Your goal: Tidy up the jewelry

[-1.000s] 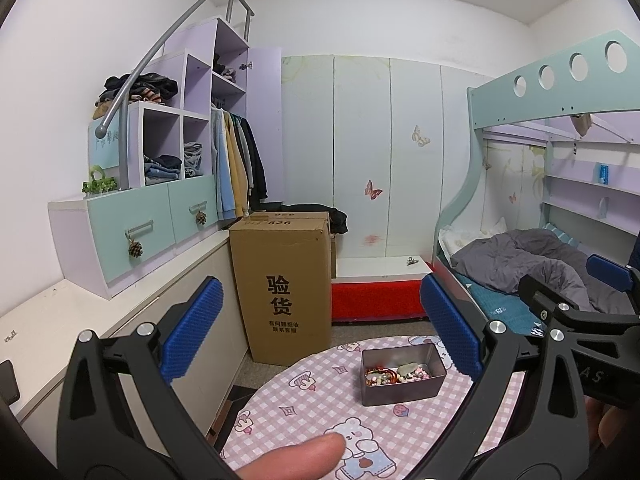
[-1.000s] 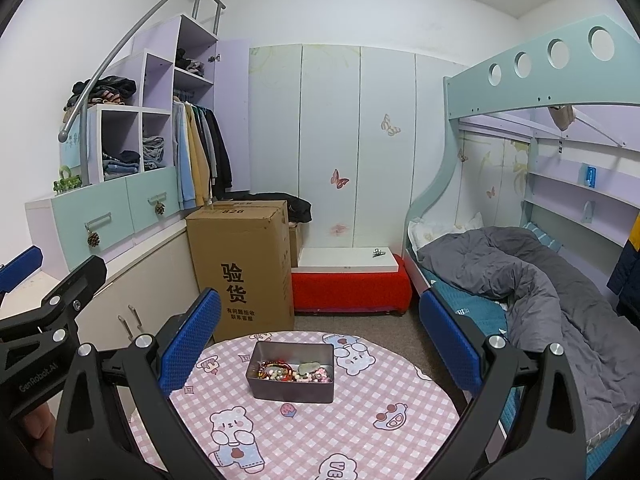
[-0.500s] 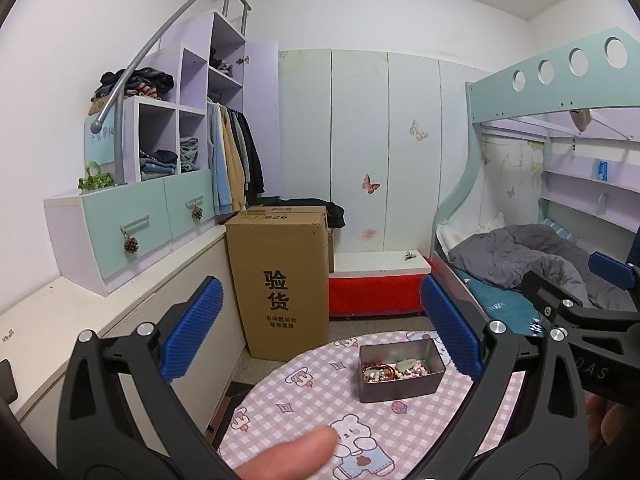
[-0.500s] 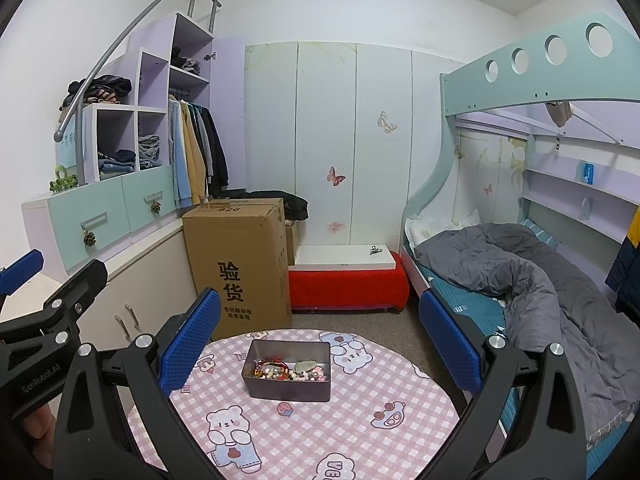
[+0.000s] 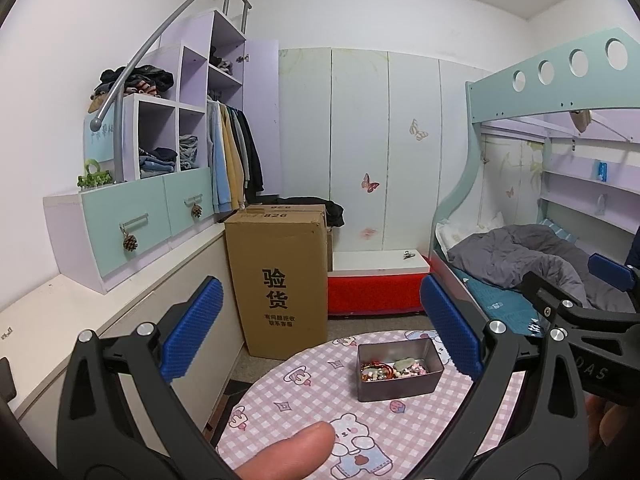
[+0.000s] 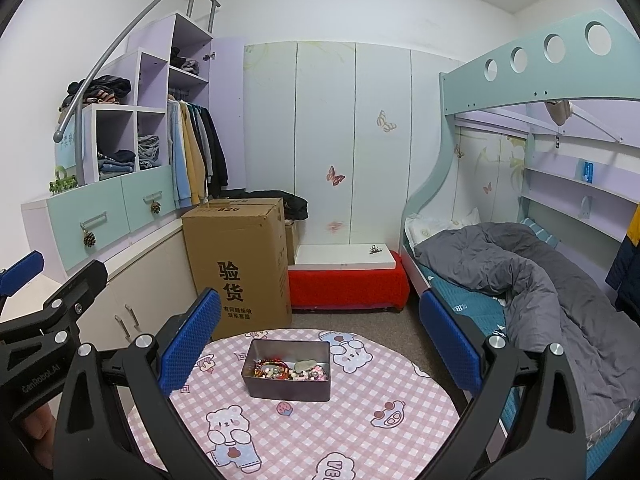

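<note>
A small grey metal tin [image 6: 287, 369] holds a tangle of jewelry [image 6: 286, 369], mostly beads with red cord and a pale stone, though single pieces are too small to tell apart. The tin sits open-topped near the far side of a round table [image 6: 360, 432] covered in a pink checked cartoon cloth, probably placed there so both tools can reach it. The right gripper [image 6: 320, 336] hangs above the table with its blue-padded jaws spread wide and empty; the tin lies between them in its view, a little left of centre and well beyond the tips. The left gripper [image 5: 320, 332] is likewise released and holding nothing, with the tin [image 5: 400, 366] just inside its right-hand pad. A person's finger [image 5: 288, 454] shows at the bottom edge. A tall cardboard box [image 6: 240, 264] stands on the floor behind the table
</note>
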Tool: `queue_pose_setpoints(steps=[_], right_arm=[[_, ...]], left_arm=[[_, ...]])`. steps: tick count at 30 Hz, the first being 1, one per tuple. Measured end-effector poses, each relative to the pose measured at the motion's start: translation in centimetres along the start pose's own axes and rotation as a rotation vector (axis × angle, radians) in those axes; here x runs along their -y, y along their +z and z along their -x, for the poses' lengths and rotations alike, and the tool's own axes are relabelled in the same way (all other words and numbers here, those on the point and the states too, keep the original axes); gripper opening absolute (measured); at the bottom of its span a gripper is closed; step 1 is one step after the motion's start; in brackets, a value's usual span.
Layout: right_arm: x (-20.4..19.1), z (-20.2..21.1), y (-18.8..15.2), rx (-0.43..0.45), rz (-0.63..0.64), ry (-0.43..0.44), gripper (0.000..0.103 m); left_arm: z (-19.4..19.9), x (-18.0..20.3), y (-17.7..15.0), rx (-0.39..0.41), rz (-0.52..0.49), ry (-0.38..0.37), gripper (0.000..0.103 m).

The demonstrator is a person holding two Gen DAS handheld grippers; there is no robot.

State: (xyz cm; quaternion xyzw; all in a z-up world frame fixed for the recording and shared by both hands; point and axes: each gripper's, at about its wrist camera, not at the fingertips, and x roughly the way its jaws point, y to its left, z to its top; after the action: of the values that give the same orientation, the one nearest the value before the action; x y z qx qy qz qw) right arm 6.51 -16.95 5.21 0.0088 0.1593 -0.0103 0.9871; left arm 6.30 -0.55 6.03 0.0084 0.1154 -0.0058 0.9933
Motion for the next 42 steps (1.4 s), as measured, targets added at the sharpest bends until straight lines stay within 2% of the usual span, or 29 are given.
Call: queue_pose_setpoints(steps=[26,35,42], right_arm=[[-0.01,-0.02,-0.03,-0.001,0.001,0.001,0.096],[0.08,-0.11,-0.20,-0.006,0.003,0.002,0.096],[0.26,-0.27,-0.58,-0.013,0.001,0.002,0.096]], left_arm=[[-0.39,-0.40,-0.44,-0.003,-0.006,0.007,0.097],[-0.62,-0.34,-0.57,-0.019,-0.001,-0.002,0.097],[-0.30,-0.21,-0.58,0.004,-0.017,-0.033,0.097]])
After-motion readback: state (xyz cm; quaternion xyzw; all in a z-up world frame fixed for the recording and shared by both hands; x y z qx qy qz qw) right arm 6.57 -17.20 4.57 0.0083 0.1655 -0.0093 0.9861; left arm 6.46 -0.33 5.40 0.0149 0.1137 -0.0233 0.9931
